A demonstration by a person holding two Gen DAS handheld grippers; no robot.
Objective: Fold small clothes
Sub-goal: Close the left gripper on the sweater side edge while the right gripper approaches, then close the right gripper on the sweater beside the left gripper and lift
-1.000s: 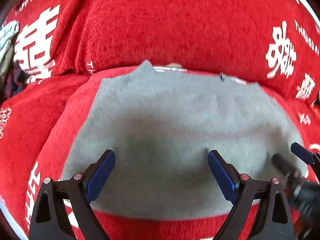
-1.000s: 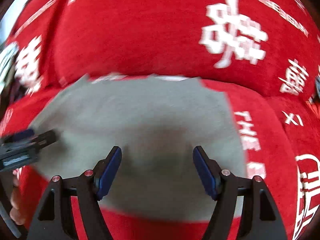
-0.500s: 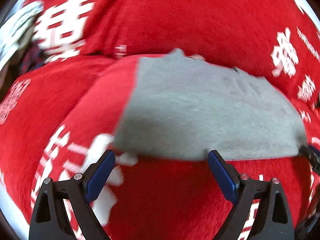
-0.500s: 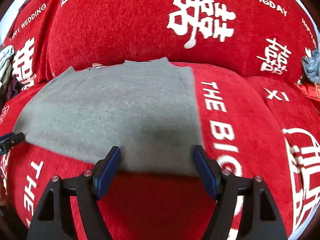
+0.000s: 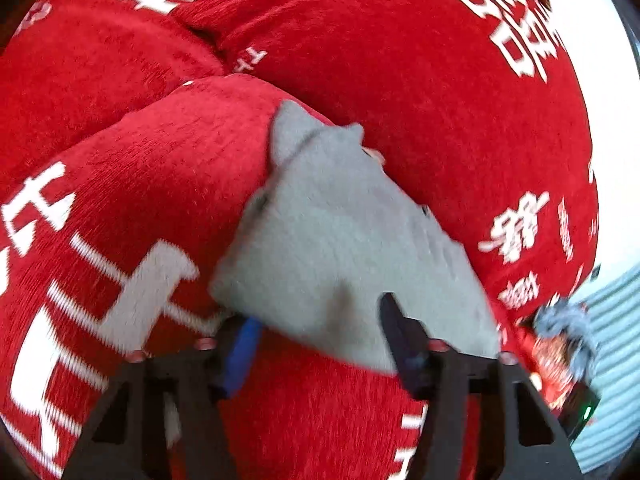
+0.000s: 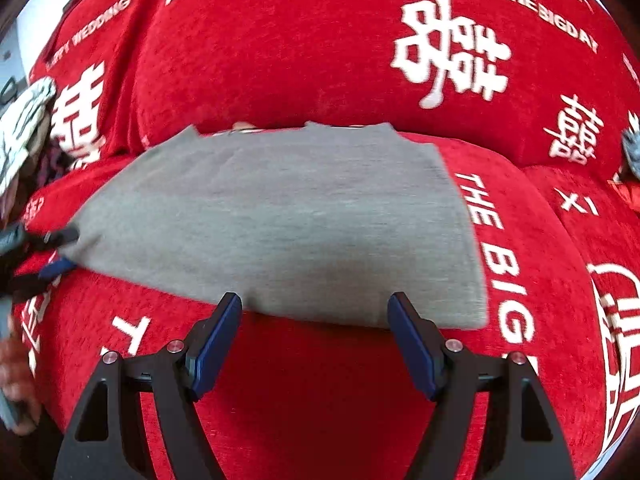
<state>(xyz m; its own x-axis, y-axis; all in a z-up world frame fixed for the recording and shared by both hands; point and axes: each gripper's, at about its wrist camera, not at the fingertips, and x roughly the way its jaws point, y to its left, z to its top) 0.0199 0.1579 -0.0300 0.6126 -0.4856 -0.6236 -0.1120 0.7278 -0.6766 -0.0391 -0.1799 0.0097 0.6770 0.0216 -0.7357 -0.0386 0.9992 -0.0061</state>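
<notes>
A grey garment [image 6: 280,216] lies flat on the red sofa seat [image 6: 320,400], its far edge against the backrest. My right gripper [image 6: 314,320] stands open at the garment's near edge, the hem just between its fingertips, nothing gripped. My left gripper [image 5: 320,332] is rolled at the garment's left near corner [image 5: 304,272]. Its jaws are closing, one finger [image 5: 240,344] under the cloth and the other above, with a gap still showing. In the right wrist view the left gripper [image 6: 60,252] straddles that corner at the far left.
The red cover carries white characters and lettering over seat and backrest [image 6: 280,40]. A patterned grey-white cloth [image 6: 24,128] lies at the left end. A blue-grey garment [image 5: 564,320] sits at the right end beside a pale striped surface [image 5: 616,340]. A person's hand [image 6: 12,360] shows low left.
The left gripper swung from above the garment's middle to its left near corner, rolled, and its jaws narrowed around the corner. The right gripper drew back to the near hem.
</notes>
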